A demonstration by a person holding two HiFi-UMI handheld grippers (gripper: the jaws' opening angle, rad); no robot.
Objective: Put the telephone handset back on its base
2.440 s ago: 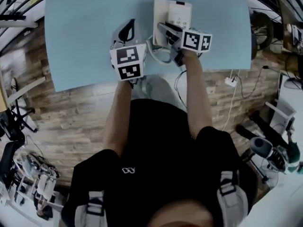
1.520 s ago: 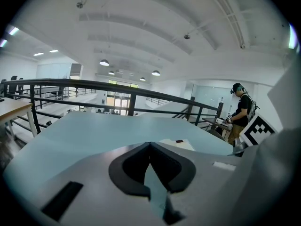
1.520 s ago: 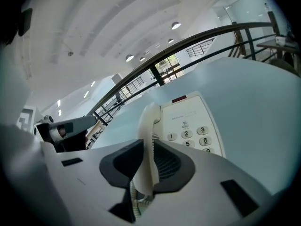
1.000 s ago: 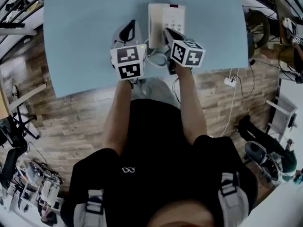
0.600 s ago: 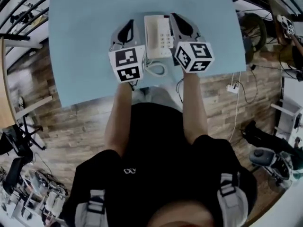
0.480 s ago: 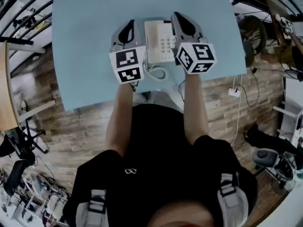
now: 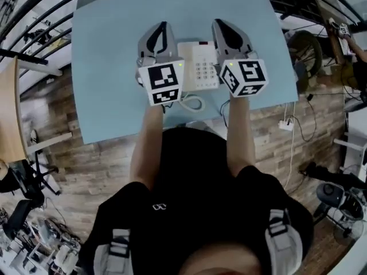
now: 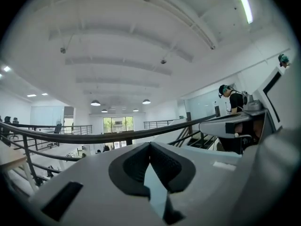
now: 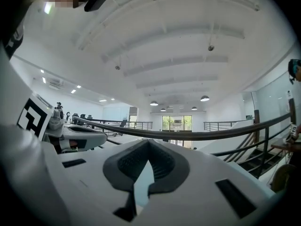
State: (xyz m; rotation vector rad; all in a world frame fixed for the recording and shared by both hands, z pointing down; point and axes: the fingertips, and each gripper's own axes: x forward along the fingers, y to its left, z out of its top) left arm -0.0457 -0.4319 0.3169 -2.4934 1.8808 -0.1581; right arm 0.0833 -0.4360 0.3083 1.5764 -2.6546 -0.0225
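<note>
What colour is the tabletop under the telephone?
The tabletop is light blue; the head view shows it best.

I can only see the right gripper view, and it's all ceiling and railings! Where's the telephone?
Observer: Below you. The telephone sits on the blue table, between the left gripper and the right gripper.
Operator: Is the handset on its base?
Observer: It looks so. The handset lies along the left side of the telephone, and its curly cord loops at the near edge.
Operator: Is the left gripper holding anything?
Observer: No. In its own view its jaws are together with nothing between them.
</note>
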